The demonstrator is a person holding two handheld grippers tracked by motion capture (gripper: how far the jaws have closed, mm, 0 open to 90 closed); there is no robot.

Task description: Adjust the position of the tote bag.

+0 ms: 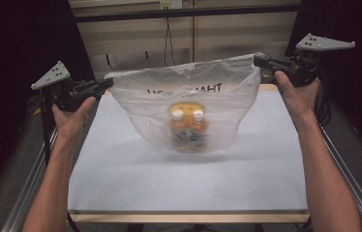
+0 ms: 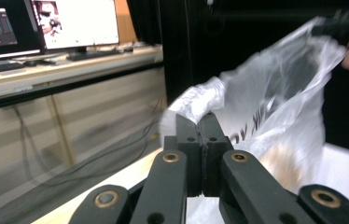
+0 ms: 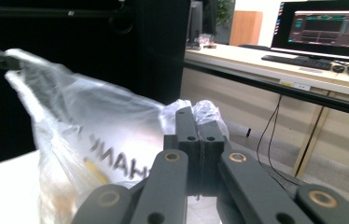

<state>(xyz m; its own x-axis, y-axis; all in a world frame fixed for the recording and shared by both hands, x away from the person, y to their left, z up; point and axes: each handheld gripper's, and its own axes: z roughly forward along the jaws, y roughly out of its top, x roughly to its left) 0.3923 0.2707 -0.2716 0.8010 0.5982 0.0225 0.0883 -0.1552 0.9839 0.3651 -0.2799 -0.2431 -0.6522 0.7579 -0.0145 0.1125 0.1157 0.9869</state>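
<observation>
Fingers of the left gripper (image 2: 202, 126) are pressed together on a bunched corner of the clear, thin plastic bag with black lettering (image 1: 188, 104), and the fingers of the right gripper (image 3: 194, 123) pinch the opposite corner of its rim in the same way, crumpled film bulging out above each pair of black tips. In the high view the left gripper (image 1: 105, 84) and right gripper (image 1: 259, 61) are held well apart and raised above the white desk (image 1: 121, 183), so the mouth of the bag is stretched wide between them and its body hangs down in a rounded belly. The right side sits a little higher than the left, which tilts the rim. Gripping the two far ends of the opening seems meant to keep the bag taut and open while carrying its load. Inside, at the lowest point of the sag, sits an orange pack with two white round caps (image 1: 188, 126), blurred through the film; what it is exactly cannot be told. It settles in the middle because the film slopes down to it from both held corners. The bottom of the bag appears to be at or just above the desk surface, and a soft shadow lies under it; whether it touches cannot be told.
</observation>
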